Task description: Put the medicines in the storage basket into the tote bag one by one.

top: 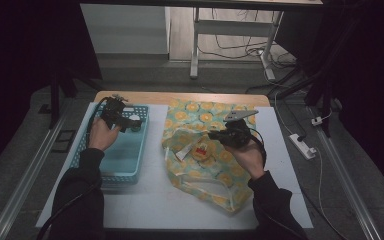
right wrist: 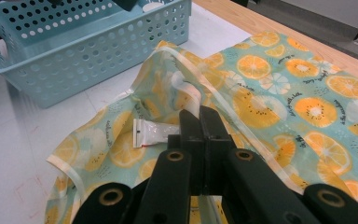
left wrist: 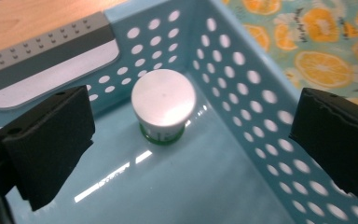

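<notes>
High view: left gripper (top: 125, 120) hangs over far end of blue basket (top: 111, 170), w/ a small white-lidded jar (top: 134, 121) just beside its tips. Right gripper (top: 219, 135) sits over the orange-print bag (top: 215, 175) mid-table, near a small round red/yellow item (top: 203, 150) on the cloth. Table (top: 150, 200) white, wood edge at back.

Left gripper view: jaws wide apart, nothing between them. Jar (left wrist: 163, 105) stands upright on basket floor, in the corner by the perforated walls (left wrist: 242, 93), straight ahead & centred between the jaws, axis vertical. Looks like the left hand is the nearer one for it; prob. just needs to go fwd/down and close.

Right gripper view: jaws pressed together, tips touching. A strip of the bag's pale edging (right wrist: 205, 98) runs up to the tips, but can't tell if it's pinched or just behind. Small white sachet (right wrist: 154, 137) lies on bag (right wrist: 307, 107) just left of the tips. Basket (right wrist: 88, 46) well off to upper left.
</notes>
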Available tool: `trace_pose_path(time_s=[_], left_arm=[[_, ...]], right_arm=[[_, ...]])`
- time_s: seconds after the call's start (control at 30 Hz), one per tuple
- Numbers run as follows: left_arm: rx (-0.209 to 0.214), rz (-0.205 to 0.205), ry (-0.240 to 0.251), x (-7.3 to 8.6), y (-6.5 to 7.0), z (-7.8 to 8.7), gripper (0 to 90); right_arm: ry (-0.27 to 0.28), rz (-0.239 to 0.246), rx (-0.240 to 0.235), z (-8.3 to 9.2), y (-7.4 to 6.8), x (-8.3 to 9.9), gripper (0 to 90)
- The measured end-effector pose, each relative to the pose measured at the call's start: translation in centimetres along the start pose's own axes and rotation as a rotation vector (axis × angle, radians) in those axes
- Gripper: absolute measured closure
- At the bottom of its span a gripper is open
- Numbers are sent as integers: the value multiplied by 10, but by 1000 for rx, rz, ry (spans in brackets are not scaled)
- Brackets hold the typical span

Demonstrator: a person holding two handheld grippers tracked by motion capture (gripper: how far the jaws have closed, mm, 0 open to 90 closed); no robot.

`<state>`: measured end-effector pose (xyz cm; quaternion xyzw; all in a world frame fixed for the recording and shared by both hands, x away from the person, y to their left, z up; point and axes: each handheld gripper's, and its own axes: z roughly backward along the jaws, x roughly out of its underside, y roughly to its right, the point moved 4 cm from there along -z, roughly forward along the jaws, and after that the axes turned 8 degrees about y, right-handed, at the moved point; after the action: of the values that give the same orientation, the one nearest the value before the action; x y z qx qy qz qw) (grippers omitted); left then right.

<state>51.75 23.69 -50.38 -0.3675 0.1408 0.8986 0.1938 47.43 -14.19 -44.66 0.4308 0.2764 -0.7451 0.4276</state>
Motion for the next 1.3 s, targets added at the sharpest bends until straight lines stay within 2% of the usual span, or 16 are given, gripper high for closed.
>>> trace_pose_path(time_s=[0.17, 0.27, 0.4, 0.53, 0.63, 0.77, 0.93, 0.97, 1.3], left_arm=[[-24, 24, -28, 1, -7, -15, 0], [-12, 38, -32, -1, -9, -20, 0], [16, 33, -57, -3, -9, -29, 0], [2, 25, -97, 0, -9, -35, 42], [-10, 31, -113, 2, -10, -37, 114], [17, 57, -106, 3, -12, -36, 266], [16, 47, -103, 3, -12, -34, 431], [19, 44, -102, 3, -12, -33, 490], [-8, 64, -129, 2, -9, -29, 500]], right_arm=[[0, 1, -1, 0, 0, 0, 895], [-1, -2, -1, 0, 0, 0, 896], [-2, -2, -1, -1, 0, 1, 896], [-3, -2, -1, -1, -1, 1, 896], [-5, -1, 0, -1, 0, 1, 895], [-6, 2, 0, -1, 0, 1, 895], [-8, 3, -3, -3, 0, 2, 895], [-9, 3, -3, -3, -1, 2, 895], [-5, 5, -1, -2, -1, 1, 896]])
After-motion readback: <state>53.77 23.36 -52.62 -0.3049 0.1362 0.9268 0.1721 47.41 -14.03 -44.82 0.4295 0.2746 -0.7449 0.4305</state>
